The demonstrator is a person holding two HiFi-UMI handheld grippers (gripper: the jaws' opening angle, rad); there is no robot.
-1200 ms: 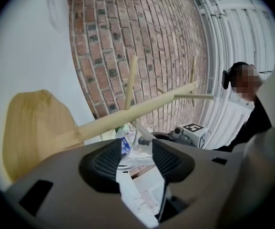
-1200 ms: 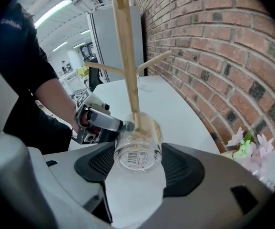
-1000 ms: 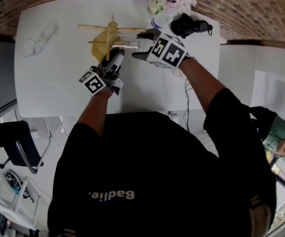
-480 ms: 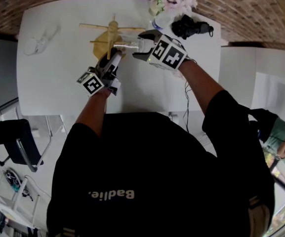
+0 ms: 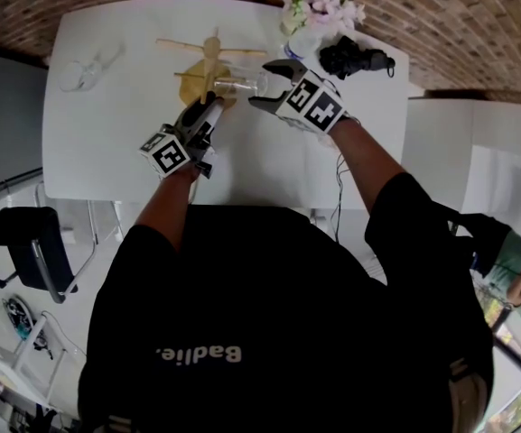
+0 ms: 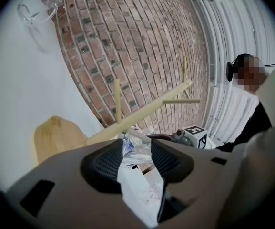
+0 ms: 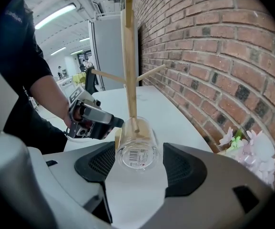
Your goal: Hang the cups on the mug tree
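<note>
A wooden mug tree point(image 5: 211, 54) stands on its base point(image 5: 197, 78) at the far middle of the white table point(image 5: 106, 152). A clear glass cup point(image 5: 237, 86) hangs on its side just right of the pole, mouth toward it. My right gripper point(image 5: 258, 85) is shut on its bottom end; the labelled base point(image 7: 137, 152) sits between the pads, with the pole point(image 7: 128, 56) behind. My left gripper point(image 5: 211, 105) meets the cup's near side. Its jaws have just been closing slightly, and glass point(image 6: 135, 151) fills the gap between them. A second glass cup point(image 5: 84, 70) lies far left.
A vase of pale flowers point(image 5: 323, 9) and a black object point(image 5: 355, 59) sit at the table's far right, close to my right gripper. A brick wall point(image 7: 213, 56) runs behind the table. A black chair point(image 5: 34, 251) stands at the near left.
Both grippers and the cup stay beside the mug tree. The left gripper has rolled a little. The head view has tilted, so the table sits slightly lower in the picture.
</note>
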